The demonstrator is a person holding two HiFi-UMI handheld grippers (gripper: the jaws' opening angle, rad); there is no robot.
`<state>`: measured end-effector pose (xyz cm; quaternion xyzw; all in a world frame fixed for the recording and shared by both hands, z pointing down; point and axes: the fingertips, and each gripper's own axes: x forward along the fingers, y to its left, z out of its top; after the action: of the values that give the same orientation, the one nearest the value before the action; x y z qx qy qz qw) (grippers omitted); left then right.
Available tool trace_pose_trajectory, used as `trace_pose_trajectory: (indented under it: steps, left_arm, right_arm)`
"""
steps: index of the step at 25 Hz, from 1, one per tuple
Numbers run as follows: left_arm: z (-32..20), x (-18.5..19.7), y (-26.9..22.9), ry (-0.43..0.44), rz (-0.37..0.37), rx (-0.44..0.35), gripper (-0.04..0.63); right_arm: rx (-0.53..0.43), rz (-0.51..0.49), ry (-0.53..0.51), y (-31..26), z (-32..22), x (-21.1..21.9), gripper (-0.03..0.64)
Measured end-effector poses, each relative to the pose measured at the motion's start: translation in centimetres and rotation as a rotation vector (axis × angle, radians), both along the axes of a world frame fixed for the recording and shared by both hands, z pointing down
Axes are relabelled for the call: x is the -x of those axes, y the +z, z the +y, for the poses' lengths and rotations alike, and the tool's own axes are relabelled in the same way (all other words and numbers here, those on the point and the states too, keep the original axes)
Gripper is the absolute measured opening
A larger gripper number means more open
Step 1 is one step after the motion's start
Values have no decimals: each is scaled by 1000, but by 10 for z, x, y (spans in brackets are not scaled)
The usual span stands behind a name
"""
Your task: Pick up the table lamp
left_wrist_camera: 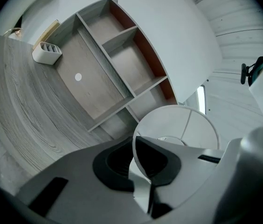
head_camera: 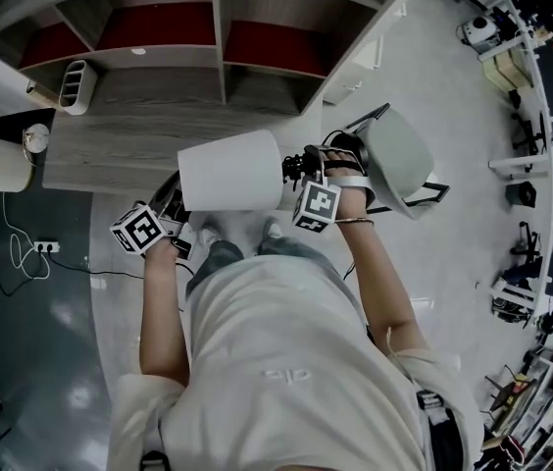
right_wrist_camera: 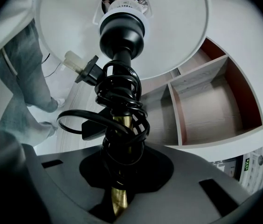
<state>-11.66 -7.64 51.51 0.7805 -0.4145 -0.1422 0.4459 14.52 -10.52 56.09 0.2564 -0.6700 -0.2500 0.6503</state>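
Table lamp [head_camera: 229, 170], held clear of the wooden surface [head_camera: 110, 150] between two grippers, in front of the person's torso.

Left gripper [head_camera: 176, 202]: clenched on the rim of the white lampshade [left_wrist_camera: 178, 125]. The thin wall of the shade is seen pinched edge-on between the dark pads [left_wrist_camera: 115, 160], and its open end lies just beyond the jaws.

Right gripper [right_wrist_camera: 115, 185]: clamped on the brass stem [right_wrist_camera: 116, 202]. The stem runs straight ahead from the jaws to the black socket [right_wrist_camera: 122, 29] and the underside of the shade. A black cord [right_wrist_camera: 120, 101] is wound round the stem just ahead of this gripper, and its plug [right_wrist_camera: 82, 68] projects to the gripper's left.

The surface and its shelf unit [left_wrist_camera: 122, 55] are seen beyond both grippers. A white organizer [left_wrist_camera: 46, 52] stands on the surface, well apart from the lamp.
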Motion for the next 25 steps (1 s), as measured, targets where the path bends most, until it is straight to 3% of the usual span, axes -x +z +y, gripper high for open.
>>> trace_pose_trajectory:
  steps: [12, 25]
  left_arm:
    - [0, -24, 2, 16, -11, 3, 31]
    - [-1, -18, 7, 9, -32, 20, 31]
  right_arm:
    - [9, -8, 23, 4, 9, -24, 86]
    - [33, -24, 12, 15, 8, -17, 84]
